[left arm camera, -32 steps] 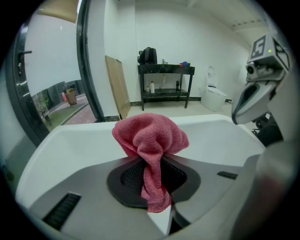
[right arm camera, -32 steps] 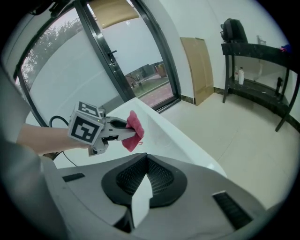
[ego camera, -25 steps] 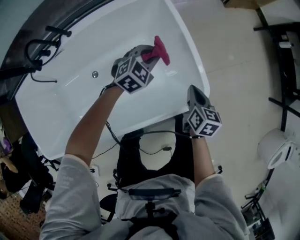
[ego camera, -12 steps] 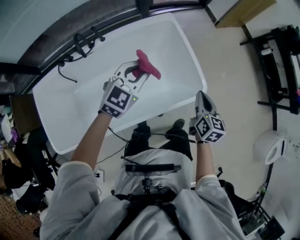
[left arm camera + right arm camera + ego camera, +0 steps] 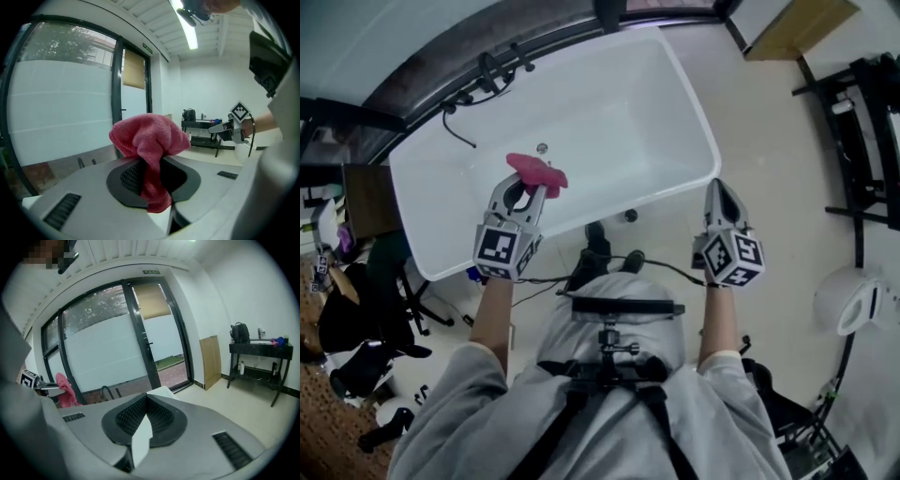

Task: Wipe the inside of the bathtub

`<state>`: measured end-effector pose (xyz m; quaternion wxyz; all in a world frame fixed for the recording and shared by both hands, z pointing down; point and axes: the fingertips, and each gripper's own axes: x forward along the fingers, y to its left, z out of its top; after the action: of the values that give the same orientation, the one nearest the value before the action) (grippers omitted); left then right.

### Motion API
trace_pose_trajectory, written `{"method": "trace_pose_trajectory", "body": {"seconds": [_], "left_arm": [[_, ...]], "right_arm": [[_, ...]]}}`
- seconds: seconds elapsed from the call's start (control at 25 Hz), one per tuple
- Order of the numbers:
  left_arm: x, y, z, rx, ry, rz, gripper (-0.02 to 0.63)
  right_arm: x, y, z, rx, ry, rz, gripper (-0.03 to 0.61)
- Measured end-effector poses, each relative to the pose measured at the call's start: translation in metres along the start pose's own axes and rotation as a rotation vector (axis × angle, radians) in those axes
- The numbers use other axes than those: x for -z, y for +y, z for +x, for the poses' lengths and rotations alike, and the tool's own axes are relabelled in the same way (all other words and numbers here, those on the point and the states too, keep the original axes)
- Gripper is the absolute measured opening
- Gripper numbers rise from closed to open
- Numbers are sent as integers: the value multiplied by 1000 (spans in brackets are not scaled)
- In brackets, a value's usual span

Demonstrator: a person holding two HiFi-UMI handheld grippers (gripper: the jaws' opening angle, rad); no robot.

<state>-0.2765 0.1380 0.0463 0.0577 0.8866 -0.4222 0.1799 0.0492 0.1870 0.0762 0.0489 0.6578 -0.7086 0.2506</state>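
Bathtub shows drain; pink cloth gripped.

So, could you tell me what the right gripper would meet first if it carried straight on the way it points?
Probably the corner of the bathtub, just beyond the right gripper. If it clears that rim, the glass door lies behind. Depth is unclear.

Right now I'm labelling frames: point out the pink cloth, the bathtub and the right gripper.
pink cloth [image 5: 147, 136], left gripper view, bunched top
bathtub [image 5: 628, 103], head view, bare inner floor
right gripper [image 5: 718, 187], head view, between fingertips
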Motion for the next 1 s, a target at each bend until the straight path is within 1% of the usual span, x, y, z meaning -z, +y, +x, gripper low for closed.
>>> {"method": "trace_pose_trajectory", "body": {"seconds": [0.12,0.24,0.48,0.64,0.8,1.0], "left_arm": [[5,-3,-24,-50,10,2,66],[0,-6,-48,-97,8,2,66],[-15,-8,-103,-183,15,60,66],[-11,3,-123,-187,33,72,66],[3,16,-136,-167,59,87,66],[23,44,-167,-153,77,92,66]], "right_arm": [[6,-8,-23,-14,-4,12,9],[11,-15,-42,-33,-8,19,9],[23,-11,-62,-80,-14,49,9],[26,1,-75,-65,-30,52,9],[34,14,-77,-42,-22,10,9],[40,55,-71,-17,-6,-27,9]]}}
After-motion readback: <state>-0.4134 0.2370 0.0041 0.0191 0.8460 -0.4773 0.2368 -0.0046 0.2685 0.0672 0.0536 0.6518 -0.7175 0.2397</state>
